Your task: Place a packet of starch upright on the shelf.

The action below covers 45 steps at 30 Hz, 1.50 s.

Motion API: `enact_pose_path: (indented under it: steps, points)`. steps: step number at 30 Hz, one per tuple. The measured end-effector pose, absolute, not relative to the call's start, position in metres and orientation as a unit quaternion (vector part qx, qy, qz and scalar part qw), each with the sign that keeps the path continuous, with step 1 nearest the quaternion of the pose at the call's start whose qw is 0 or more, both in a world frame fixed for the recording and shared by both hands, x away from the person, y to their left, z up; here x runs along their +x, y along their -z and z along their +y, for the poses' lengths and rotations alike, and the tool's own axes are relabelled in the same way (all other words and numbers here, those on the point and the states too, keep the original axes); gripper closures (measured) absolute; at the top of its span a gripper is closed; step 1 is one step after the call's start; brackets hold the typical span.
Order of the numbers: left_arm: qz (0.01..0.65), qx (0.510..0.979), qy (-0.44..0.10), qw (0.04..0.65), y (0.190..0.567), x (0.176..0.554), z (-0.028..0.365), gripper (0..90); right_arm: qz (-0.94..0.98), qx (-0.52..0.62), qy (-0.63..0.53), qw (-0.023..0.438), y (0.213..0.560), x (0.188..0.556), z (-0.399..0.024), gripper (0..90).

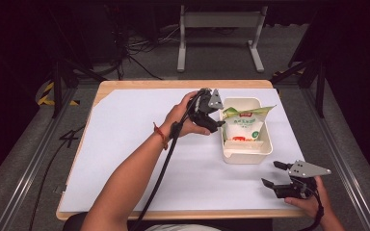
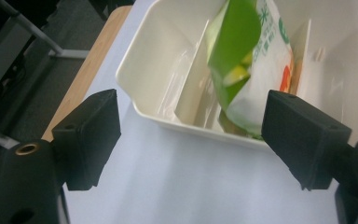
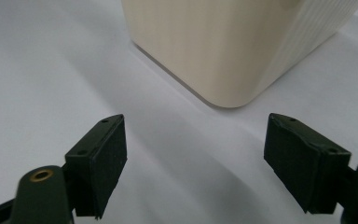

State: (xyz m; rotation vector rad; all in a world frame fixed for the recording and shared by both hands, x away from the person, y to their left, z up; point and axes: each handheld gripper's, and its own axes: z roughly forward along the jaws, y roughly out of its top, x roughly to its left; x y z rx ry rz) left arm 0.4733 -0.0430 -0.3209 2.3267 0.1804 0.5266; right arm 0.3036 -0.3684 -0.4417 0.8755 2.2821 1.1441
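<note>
Left gripper (image 1: 215, 117) — jaws apart, nothing between — is held left of the bin (image 1: 268, 147) containing a green-white pouch (image 1: 243, 126); right gripper (image 1: 272, 174), near-right, is likewise spread.

A green-and-white snack pouch (image 1: 244, 126) stands inside a cream plastic bin (image 1: 268, 144) on the right half of the white-covered table. The pouch is soft and crinkled, with a green upper part, a white lower face with green print and a red-orange mark near its base — its top corner reaches past the bin's far right rim. From the left gripper view the pouch (image 2: 247, 70) leans against a thin inner divider, while the bin (image 2: 142, 70) shows smooth glossy walls and rounded corners.
</note>
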Motion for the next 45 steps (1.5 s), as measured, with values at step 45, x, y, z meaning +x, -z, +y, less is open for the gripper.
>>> enact_pose_path:
  steps: [45]
  points:
    - [0.12,0.915,-0.224,0.313,0.382,0.428,0.086,11.9,0.824,0.318,-0.411,0.226,0.441,0.303,-0.368,20.5]
